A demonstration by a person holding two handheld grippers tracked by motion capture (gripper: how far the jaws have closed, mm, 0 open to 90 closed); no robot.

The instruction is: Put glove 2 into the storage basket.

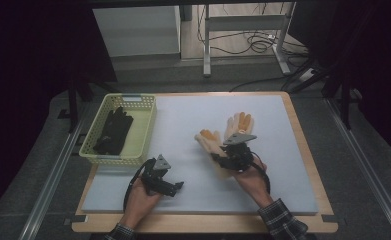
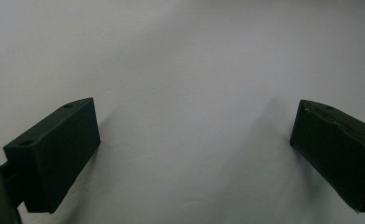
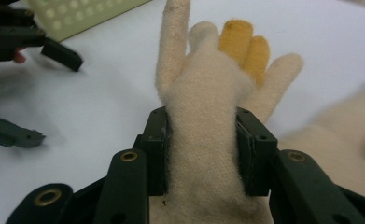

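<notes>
- From the high view we saw a white mat [image 1: 193,195] on the table, with a basket [image 1: 141,135] at its left holding black gloves [image 1: 113,130]. The left gripper [image 1: 169,186] sat in the left hand [image 1: 142,196] near the mat's front, just below the basket, apart from everything. The right gripper [image 1: 229,159], in the right hand [image 1: 250,180], lay on the wrist end of a cream glove [image 1: 210,142]; a second cream glove [image 1: 239,124] with yellow fingertips lay just beyond, touching or overlapping the first.
- From the left gripper view we saw its jaws spread wide over bare mat [image 2: 189,70], nothing between them.
- From the right gripper view we saw the right gripper [image 3: 203,151] clamped on the glove [image 3: 203,102] at its wrist, the pads pressing in from both sides and the fingers pointing away. The other glove [image 3: 343,149] blurred in at the right. The left gripper [image 3: 40,88] showed farther off, jaws apart, by the basket [image 3: 77,16] corner.
</notes>
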